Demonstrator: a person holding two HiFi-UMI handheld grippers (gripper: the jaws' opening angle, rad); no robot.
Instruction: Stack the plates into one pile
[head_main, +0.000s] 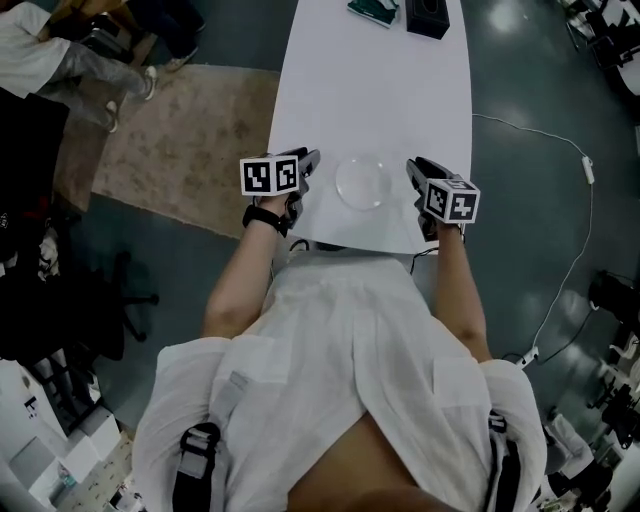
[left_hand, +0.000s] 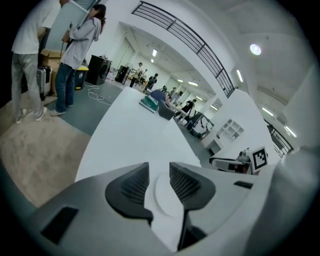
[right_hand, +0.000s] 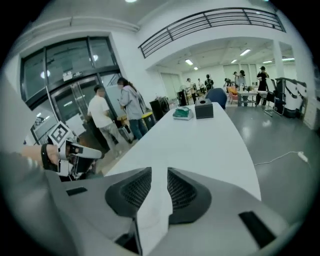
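A pile of pale, glassy plates (head_main: 362, 183) rests on the white table (head_main: 380, 90) close to its near edge. My left gripper (head_main: 310, 160) hovers just left of the pile and my right gripper (head_main: 413, 165) just right of it, both off the table. In the left gripper view the jaws (left_hand: 159, 170) stand apart; a plate's round rim (left_hand: 165, 195) shows on the table behind the gap, untouched. The right gripper (right_hand: 159, 172) is open too, with only bare table behind its gap. Each gripper appears in the other's view: the right gripper (left_hand: 240, 161) and the left gripper (right_hand: 65, 145).
A green packet (head_main: 375, 10) and a black box (head_main: 428, 17) sit at the table's far end. A rug (head_main: 180, 140) lies on the floor to the left, a white cable (head_main: 560, 150) to the right. People (left_hand: 75, 55) stand left of the table.
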